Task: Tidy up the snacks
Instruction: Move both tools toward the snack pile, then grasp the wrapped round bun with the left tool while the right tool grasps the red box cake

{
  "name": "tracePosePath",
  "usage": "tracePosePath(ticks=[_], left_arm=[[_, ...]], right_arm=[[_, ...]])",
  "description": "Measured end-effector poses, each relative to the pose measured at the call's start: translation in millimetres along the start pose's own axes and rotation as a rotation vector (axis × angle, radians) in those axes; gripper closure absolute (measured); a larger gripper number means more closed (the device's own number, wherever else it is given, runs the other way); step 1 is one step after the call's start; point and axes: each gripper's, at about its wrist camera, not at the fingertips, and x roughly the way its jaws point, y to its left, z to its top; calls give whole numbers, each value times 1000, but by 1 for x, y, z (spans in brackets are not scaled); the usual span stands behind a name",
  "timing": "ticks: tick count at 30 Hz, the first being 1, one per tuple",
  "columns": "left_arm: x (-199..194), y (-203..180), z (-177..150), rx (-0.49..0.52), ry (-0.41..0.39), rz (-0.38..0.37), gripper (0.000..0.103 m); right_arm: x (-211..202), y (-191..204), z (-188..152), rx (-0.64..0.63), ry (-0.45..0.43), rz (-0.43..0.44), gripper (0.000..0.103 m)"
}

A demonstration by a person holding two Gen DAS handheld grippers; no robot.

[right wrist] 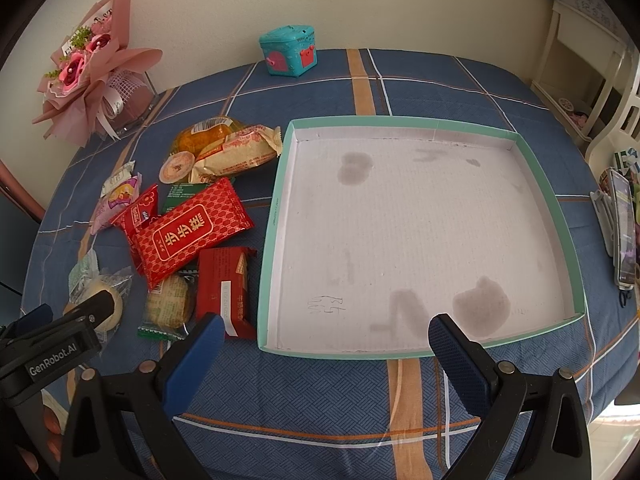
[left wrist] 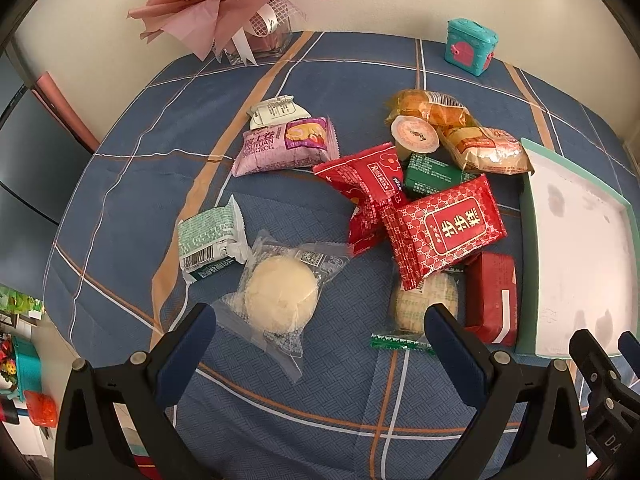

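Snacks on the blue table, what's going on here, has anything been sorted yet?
Nothing is sorted yet. A person holds two grippers over the table; the left gripper and right gripper both have their jaws wide open and empty. The wrapped snacks, including the big red packet and a pale round pastry, lie loose on the tablecloth. The shallow teal-rimmed tray beside them holds no snacks.
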Motion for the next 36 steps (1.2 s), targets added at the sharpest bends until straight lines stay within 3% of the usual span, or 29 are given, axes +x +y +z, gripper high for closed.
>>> tracePosePath(ticks=[23,30,32,36], left_arm=[[1,4,1,-9,-19,1,0],[13,52,6,-191,7,-14,0],[18,64,5,-224,52,1,0],[29,81,3,-277,59,-34,0]], right_arm=[[4,16,-1,-29,7,8,0],[6,57,2,-87,3,108,0],[9,69,1,-97,11,160,0],[20,87,1,-108,36,151,0]])
